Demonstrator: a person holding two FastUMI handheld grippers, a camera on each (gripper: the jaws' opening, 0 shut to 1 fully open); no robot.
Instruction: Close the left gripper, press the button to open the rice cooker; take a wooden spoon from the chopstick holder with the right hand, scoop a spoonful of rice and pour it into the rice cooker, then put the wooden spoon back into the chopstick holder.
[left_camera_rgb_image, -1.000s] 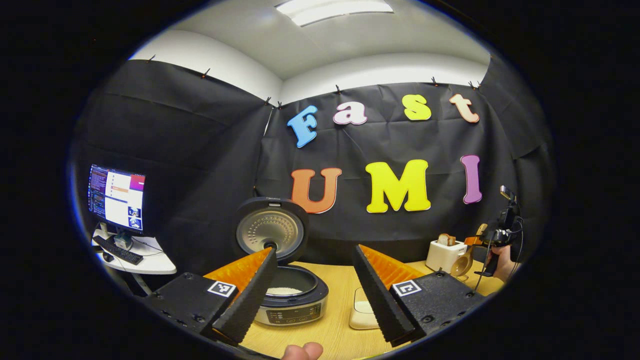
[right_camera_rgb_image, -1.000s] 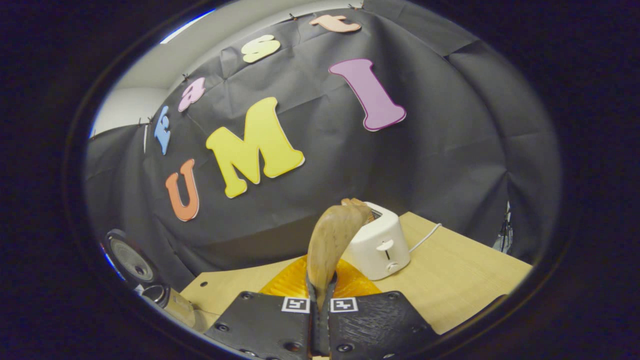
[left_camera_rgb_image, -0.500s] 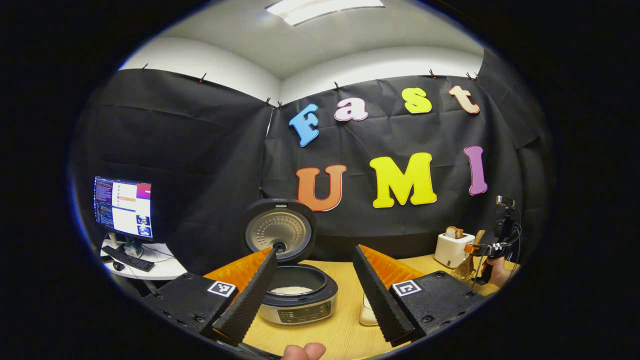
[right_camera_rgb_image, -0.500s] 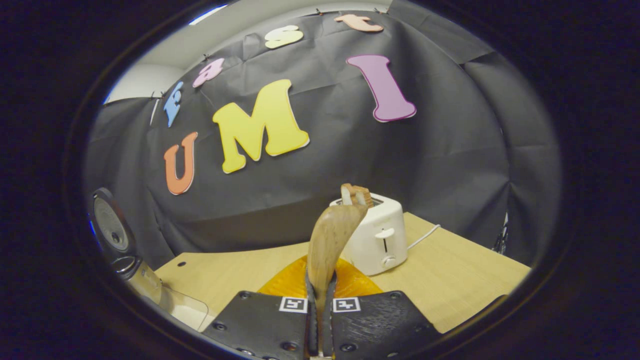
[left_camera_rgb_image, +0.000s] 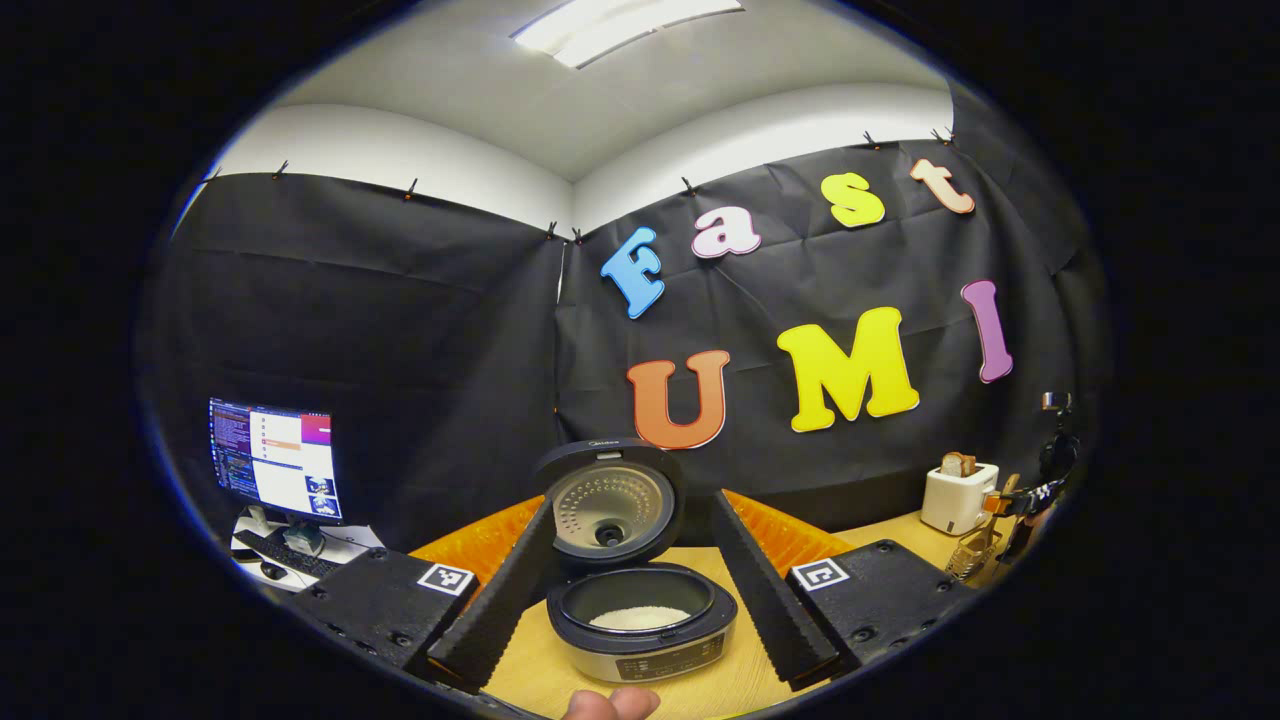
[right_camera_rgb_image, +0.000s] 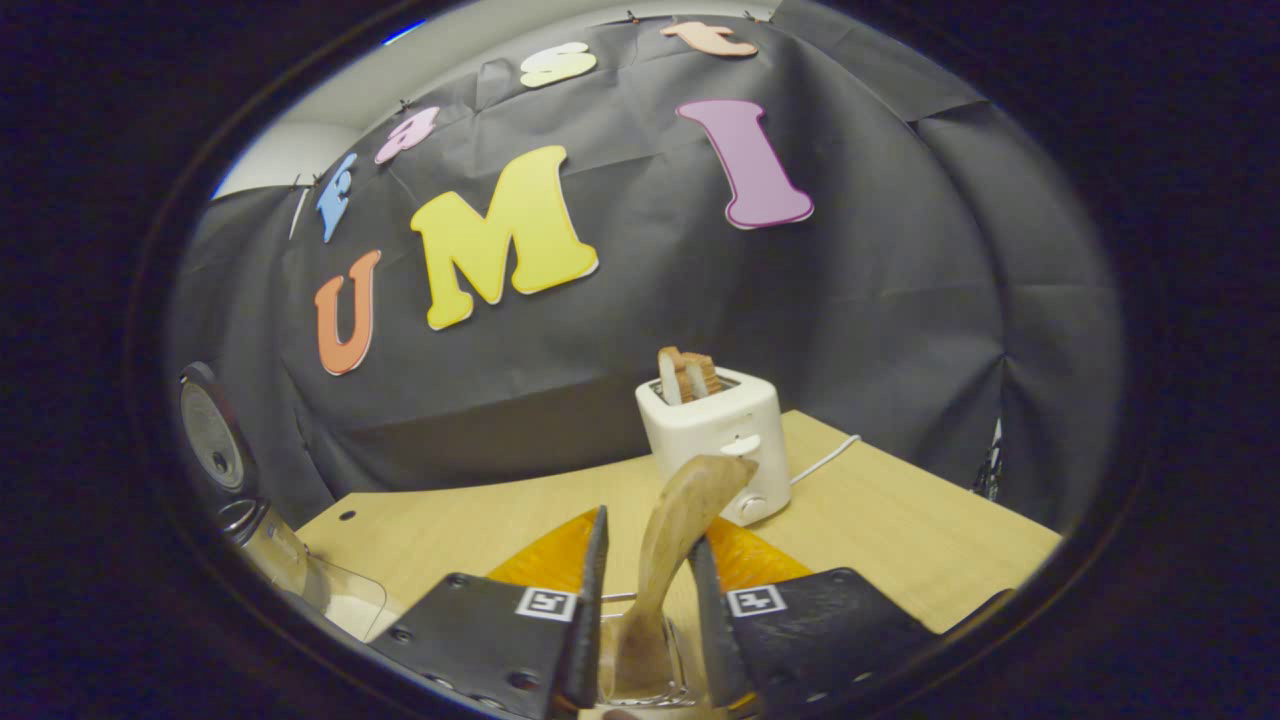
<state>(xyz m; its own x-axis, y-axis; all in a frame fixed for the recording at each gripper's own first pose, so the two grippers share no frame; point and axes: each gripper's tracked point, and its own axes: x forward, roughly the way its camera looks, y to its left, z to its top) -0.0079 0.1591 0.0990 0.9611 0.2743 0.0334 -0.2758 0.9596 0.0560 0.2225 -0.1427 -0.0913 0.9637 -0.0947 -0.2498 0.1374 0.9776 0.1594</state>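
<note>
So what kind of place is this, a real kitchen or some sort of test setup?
Likely a staged recording booth, not a real kitchen: black cloth walls, a wooden table with a rice cooker and toaster, and a computer monitor alongside.

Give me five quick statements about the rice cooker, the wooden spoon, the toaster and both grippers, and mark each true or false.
1. The round dark rice cooker has its lid up. True.
2. The cooker's pot is empty. False: white rice lies in it.
3. The right gripper is clamped on the brown wooden spoon. False: its fingers stand apart, and the spoon rests in the clear chopstick holder.
4. The white toaster has bread in its slots. True.
5. The left gripper is shut. False: it is open.
</note>
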